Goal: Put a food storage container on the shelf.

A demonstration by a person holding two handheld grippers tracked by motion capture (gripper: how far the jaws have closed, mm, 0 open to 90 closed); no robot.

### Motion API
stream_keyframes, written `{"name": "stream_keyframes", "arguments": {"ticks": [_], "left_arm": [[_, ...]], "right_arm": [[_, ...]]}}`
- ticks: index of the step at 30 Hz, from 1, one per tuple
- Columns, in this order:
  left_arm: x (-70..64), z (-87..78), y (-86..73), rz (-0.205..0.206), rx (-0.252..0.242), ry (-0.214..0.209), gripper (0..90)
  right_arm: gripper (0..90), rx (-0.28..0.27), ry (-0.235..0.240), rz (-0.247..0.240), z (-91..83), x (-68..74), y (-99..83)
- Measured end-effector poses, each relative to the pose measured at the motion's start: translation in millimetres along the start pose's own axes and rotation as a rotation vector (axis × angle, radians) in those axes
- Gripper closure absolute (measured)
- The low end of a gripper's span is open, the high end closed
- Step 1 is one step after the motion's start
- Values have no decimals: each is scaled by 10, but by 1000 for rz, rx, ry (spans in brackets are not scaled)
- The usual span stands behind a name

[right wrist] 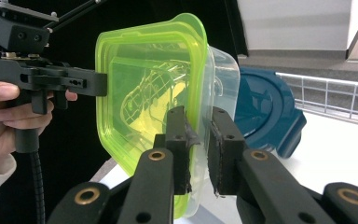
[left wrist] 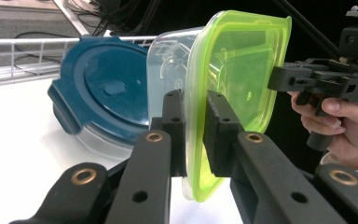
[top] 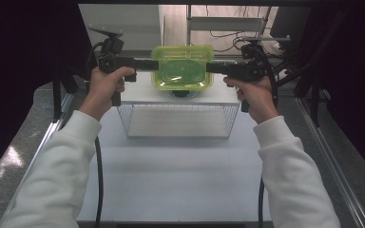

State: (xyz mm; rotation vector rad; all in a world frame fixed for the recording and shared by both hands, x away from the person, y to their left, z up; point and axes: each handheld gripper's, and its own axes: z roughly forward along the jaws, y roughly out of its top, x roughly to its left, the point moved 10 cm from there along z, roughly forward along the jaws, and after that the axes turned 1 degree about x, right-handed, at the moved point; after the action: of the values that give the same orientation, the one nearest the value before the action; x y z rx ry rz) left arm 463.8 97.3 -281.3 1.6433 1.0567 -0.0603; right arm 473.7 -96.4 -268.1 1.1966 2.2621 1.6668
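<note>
Left hand-held gripper [left wrist: 193, 135]: clamped on container's lid rim.
Right hand-held gripper [right wrist: 198, 149]: clamped on opposite rim, sharing the load.
Green-lidded container [top: 182, 67]: held aloft above the desk [top: 180, 161], over blue-lidded tub [left wrist: 105, 98].

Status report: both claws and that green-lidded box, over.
Left claw, right claw each shut on green-lidded box, opposite ends. Box held aloft. Blue-lidded container beneath it.

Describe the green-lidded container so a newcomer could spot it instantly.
Find the white wire basket mid-table. Just beyond it, above the white shelf, a clear container with a neon-green lid is held between the left hand-held gripper and right hand-held gripper. The round container beneath has a dark-blue lid.
</note>
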Motion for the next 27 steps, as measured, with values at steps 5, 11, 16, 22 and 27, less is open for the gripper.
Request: {"name": "stream_keyframes", "arguments": {"ticks": [5,11,16,22,27], "left_arm": [[145,76,138,-63,-1,-3,799],[306,196,146,-120,26,20,798],[407,283,195,-167,-3,12,797],[508,348,233,-234,-21,-2,779],[619,426,204,-265,-29,34,714]], "right_arm": [[786,18,3,46,104,-88,95],[786,58,-1,139,279,-295,80],[773,60,20,196,359,-421,100],[749,47,25,261,464,-537,132],[701,30,43,353,605,-648,114]]}}
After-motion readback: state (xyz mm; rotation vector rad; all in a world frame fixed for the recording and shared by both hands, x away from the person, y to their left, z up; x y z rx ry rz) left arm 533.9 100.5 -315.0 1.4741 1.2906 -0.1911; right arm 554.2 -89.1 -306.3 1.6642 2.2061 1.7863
